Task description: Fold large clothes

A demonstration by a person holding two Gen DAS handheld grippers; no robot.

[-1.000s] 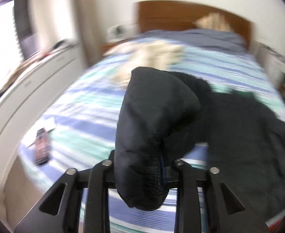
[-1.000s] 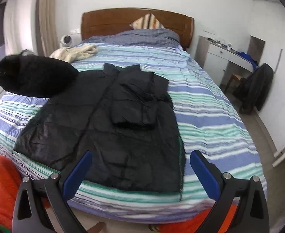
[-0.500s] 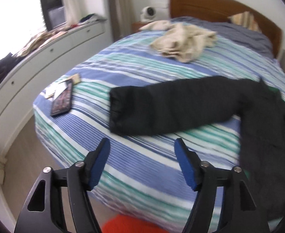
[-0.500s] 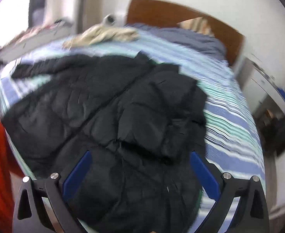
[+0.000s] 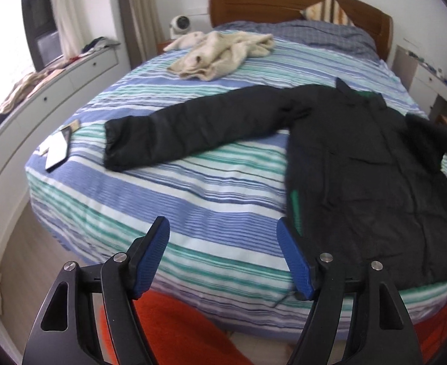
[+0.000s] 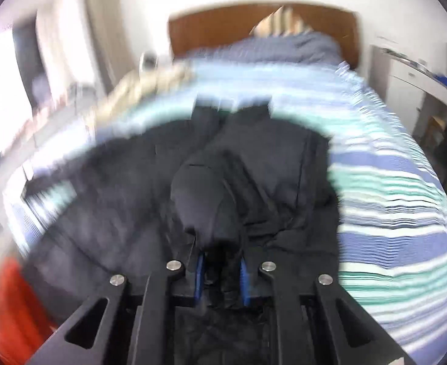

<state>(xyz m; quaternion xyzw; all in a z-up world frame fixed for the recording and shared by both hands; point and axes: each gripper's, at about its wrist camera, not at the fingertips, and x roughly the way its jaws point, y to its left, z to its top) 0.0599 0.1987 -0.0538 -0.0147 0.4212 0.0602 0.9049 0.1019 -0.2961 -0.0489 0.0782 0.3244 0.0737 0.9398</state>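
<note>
A large black padded jacket (image 5: 360, 164) lies flat on the striped bed (image 5: 211, 194). Its left sleeve (image 5: 193, 130) stretches out flat toward the left edge. My left gripper (image 5: 223, 243) is open and empty, held above the foot of the bed, apart from the jacket. In the blurred right wrist view my right gripper (image 6: 220, 270) is shut on the other sleeve (image 6: 205, 200) of the jacket (image 6: 117, 213), whose cuff bulges out in front of the jaws over the jacket body.
A beige garment (image 5: 220, 51) lies near the head of the bed. A phone (image 5: 57, 149) and papers lie at the bed's left edge. White drawers (image 5: 41, 91) run along the left wall. An orange thing (image 5: 178, 331) is below the bed's foot.
My left gripper let go of the left sleeve, which now lies flat, and drew back open. My right gripper moved in and shut on the other sleeve.
</note>
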